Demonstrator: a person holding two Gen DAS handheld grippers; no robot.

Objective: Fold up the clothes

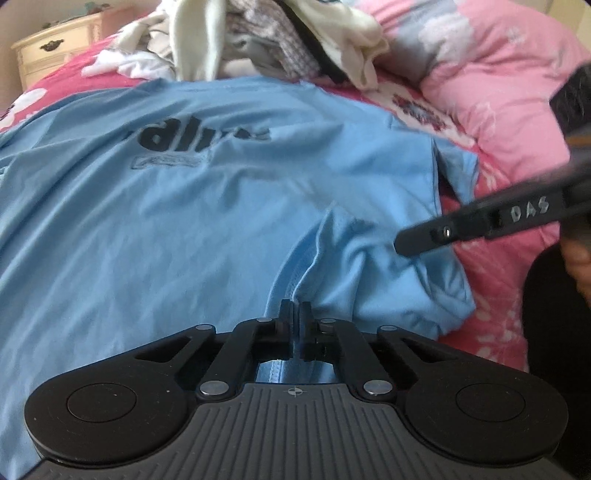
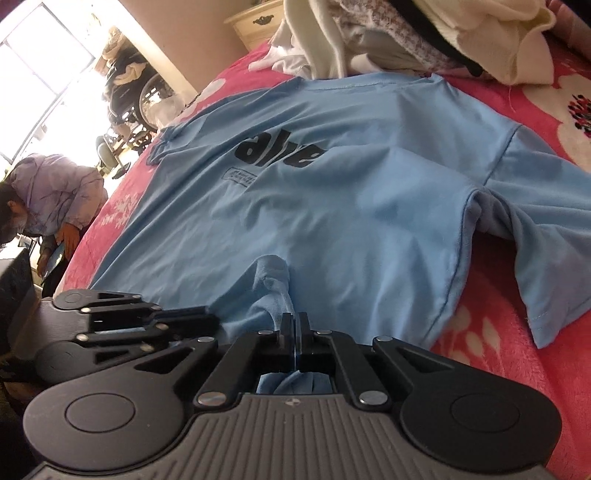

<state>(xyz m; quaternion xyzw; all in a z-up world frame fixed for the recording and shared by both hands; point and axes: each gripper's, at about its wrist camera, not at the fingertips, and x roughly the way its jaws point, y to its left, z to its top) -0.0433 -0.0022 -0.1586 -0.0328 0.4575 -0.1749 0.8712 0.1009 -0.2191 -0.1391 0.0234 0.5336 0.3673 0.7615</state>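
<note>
A light blue T-shirt (image 1: 184,206) (image 2: 351,192) with black lettering lies spread flat on a pink bedspread (image 1: 495,321) (image 2: 498,350). My left gripper (image 1: 296,314) is shut on a pinched ridge of the shirt's near edge. In the right wrist view the right gripper (image 2: 295,325) is likewise shut on a bunched fold of that edge, with blue cloth showing between its fingers. The two grippers hold the edge close together: the left gripper (image 2: 207,325) lies just left of the right one. From the left wrist view the right gripper (image 1: 402,245) comes in from the right, over the near sleeve.
A heap of white, grey and cream clothes (image 1: 277,40) (image 2: 406,33) sits on the bed beyond the shirt. A cream dresser (image 1: 48,51) (image 2: 258,18) stands behind. A pink duvet (image 1: 480,74) lies at far right. A person (image 2: 55,199) bends over beside the bed, left.
</note>
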